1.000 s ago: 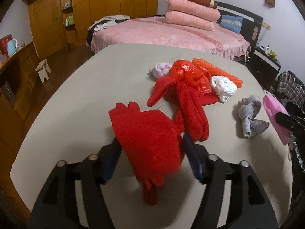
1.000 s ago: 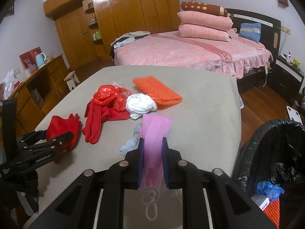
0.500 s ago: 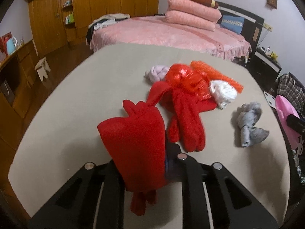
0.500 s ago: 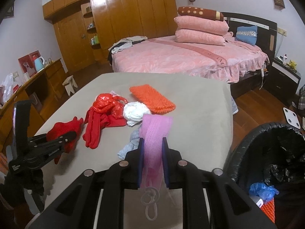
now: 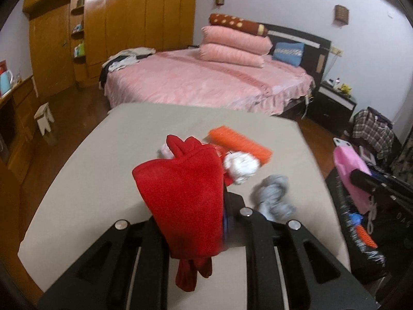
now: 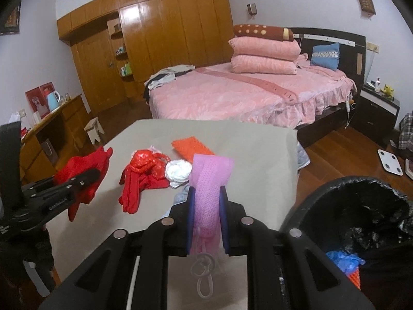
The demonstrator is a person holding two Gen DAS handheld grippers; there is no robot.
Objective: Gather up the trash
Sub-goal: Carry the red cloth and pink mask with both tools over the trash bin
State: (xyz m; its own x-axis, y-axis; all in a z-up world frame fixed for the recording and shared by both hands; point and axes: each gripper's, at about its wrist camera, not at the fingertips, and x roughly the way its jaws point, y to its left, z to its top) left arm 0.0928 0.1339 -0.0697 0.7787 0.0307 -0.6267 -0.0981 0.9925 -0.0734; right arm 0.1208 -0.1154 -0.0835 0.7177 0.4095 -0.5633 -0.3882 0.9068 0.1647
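My left gripper (image 5: 191, 211) is shut on a red cloth (image 5: 183, 193), lifted off the grey table (image 5: 103, 160); the cloth hides the fingertips. From the right wrist view that same red cloth (image 6: 80, 170) hangs in the left gripper (image 6: 89, 177) at the left. My right gripper (image 6: 206, 196) is shut on a pink mesh cloth (image 6: 209, 180) with a looped cord dangling below. On the table lie a red garment (image 6: 136, 188), a crumpled red bag (image 6: 144, 161), a white wad (image 6: 179, 171), an orange mesh piece (image 6: 191, 147) and a grey rag (image 5: 273, 196).
A black-lined trash bin (image 6: 361, 206) stands at the table's right side, holding blue and orange scraps. Beyond the table is a pink bed (image 6: 245, 95) with stacked pillows, a wooden wardrobe (image 6: 167, 31), a low stool (image 6: 94, 129) and a desk (image 6: 51, 118) at the left.
The left gripper shut on the red cloth and lifted it off the table. The right gripper rose a little, still holding the pink mesh cloth.
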